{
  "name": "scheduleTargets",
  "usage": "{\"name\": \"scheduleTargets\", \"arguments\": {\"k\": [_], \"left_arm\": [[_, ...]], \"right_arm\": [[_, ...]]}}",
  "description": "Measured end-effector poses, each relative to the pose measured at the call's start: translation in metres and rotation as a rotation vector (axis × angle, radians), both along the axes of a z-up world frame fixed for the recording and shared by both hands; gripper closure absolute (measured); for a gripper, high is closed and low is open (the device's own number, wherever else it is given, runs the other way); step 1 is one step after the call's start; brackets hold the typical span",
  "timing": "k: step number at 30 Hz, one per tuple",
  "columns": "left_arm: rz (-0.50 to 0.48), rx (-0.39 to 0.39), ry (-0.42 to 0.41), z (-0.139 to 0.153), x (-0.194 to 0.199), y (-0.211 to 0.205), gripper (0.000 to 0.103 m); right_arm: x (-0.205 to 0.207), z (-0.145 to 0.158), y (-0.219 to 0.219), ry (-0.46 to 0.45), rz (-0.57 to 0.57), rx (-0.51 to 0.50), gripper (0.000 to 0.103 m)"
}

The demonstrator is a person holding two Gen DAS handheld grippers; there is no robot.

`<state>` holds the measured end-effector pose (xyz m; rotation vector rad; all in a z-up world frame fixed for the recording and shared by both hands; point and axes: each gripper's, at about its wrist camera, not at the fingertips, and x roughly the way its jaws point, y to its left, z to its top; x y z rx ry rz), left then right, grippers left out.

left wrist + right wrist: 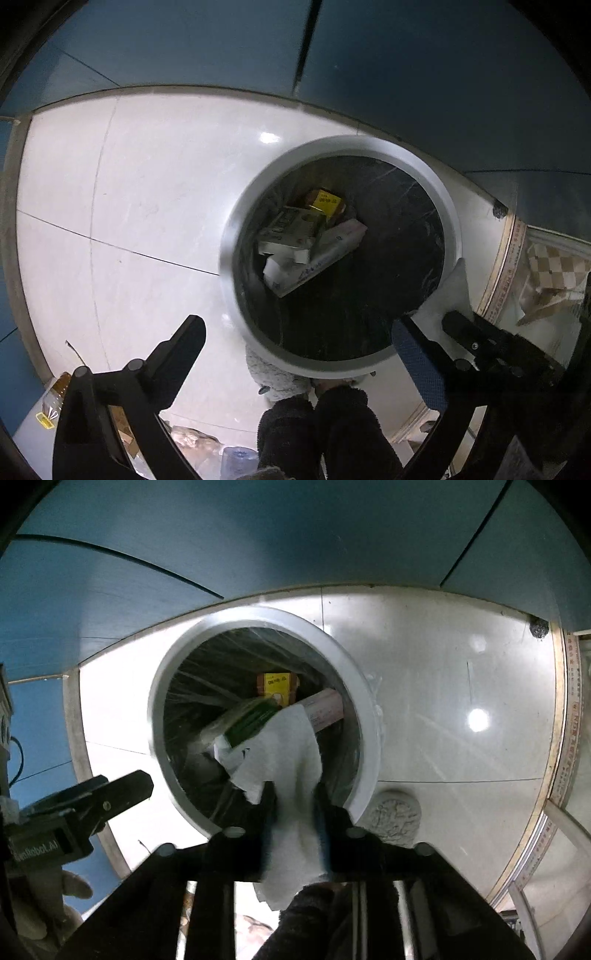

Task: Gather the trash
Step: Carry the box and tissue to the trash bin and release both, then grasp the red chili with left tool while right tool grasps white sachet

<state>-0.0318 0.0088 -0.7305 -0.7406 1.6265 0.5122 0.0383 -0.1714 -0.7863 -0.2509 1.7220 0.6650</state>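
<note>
A round silver-rimmed trash bin [236, 236] with a black liner stands on the white floor; it also shows in the right wrist view [364, 686]. Inside lie a yellow box [325, 201], white cartons [291, 229] and a pink-white packet [332, 247]. My right gripper [293, 801] is shut on a white paper tissue [291, 753] and holds it over the bin's near rim. In the left wrist view the tissue [456, 291] and the right gripper [480, 339] show at the bin's right edge. My left gripper [299, 339] is open and empty just short of the bin.
Blue wall panels [406, 74] rise behind the bin. A grey fuzzy slipper [395, 816] lies next to the bin on the floor. A bottle with amber liquid [55, 391] and wrappers [192, 439] lie at lower left. A patterned threshold [506, 258] runs at right.
</note>
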Motion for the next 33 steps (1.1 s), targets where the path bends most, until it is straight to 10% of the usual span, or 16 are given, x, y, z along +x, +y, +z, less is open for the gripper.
{"name": "scheduleTargets", "arguments": {"k": [10, 17, 33], "left_arm": [[0.013, 0.167, -0.028, 0.065, -0.03, -0.001, 0.0], [0.022, 0.211, -0.04, 0.139, -0.052, -0.018, 0.0], [-0.006, 0.255, -0.173, 0.378, -0.112, -0.07, 0.0]], "right_arm": [[-0.007, 0.059, 0.002, -0.163, 0.073, -0.071, 0.0], [-0.022, 0.136, -0.015, -0.233, 0.113, -0.09, 0.0], [-0.084, 0.43, -0.062, -0.353, 0.127, -0.017, 0.0]]}}
